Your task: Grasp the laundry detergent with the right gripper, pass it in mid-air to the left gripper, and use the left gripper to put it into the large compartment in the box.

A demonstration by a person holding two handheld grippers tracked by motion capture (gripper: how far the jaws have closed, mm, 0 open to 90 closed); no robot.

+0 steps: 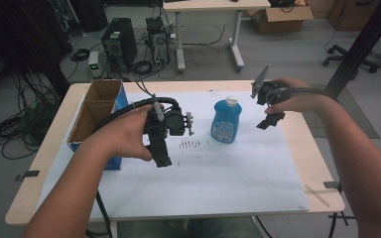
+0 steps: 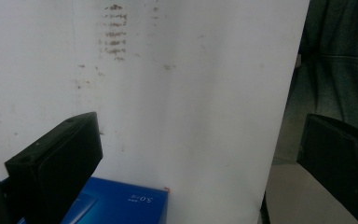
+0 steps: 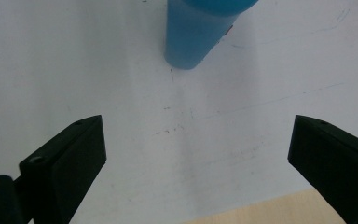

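A blue bottle (image 1: 224, 121) with a white cap stands upright near the middle of the white sheet (image 1: 228, 178) that covers the table. My right gripper (image 1: 272, 119) hovers just right of it, apart from it. In the right gripper view the jaws of my right gripper (image 3: 196, 158) stand wide open with nothing between them, and the bottle's base (image 3: 196, 37) is ahead. My left gripper (image 1: 161, 153) is held left of the bottle, beside the cardboard box (image 1: 96, 111). In the left gripper view my left gripper (image 2: 200, 163) is open and empty over the sheet, with the box's blue side (image 2: 121, 205) below.
Rows of small dark marks (image 1: 188, 144) lie on the sheet between left gripper and bottle. The open box has blue outer walls and sits at the table's left. Beyond the table are a desk (image 1: 208, 29), computer towers (image 1: 119, 44), floor cables and an office chair (image 1: 357, 57).
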